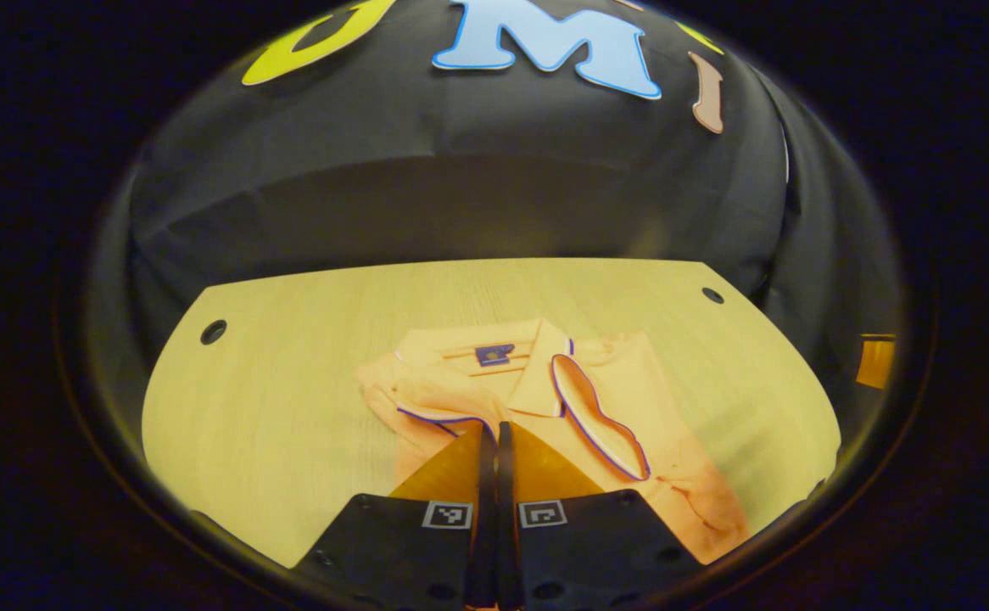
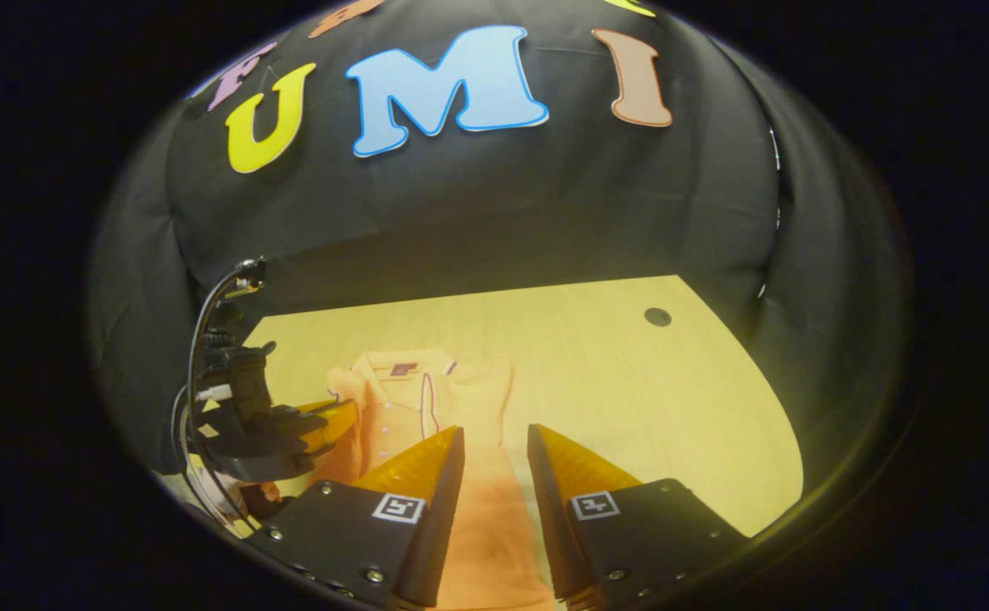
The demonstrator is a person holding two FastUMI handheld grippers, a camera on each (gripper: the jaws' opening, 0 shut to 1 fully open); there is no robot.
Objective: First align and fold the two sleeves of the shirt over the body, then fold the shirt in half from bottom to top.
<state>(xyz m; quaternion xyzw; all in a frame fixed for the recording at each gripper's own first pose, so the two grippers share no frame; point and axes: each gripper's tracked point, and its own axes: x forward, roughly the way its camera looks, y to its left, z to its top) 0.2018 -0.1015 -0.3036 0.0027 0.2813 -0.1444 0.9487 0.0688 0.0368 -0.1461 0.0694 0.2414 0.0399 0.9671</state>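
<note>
An orange shirt (image 1: 545, 399) is lying on the pale worktop (image 1: 274, 407), collar toward the far wall, its sleeves already folded in over the body. The left gripper (image 1: 494, 437) is hovering at the left sleeve hem with its jaws closed together; whether cloth is pinched between them I cannot tell. The right gripper (image 2: 494, 445) is hanging over the shirt's lower body, jaws parted and gripping nothing.

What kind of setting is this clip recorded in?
Most likely a staged recording booth, not a home: black cloth wall behind a bare wooden table with drilled holes, and one orange polo shirt laid out between two handheld grippers.
</note>
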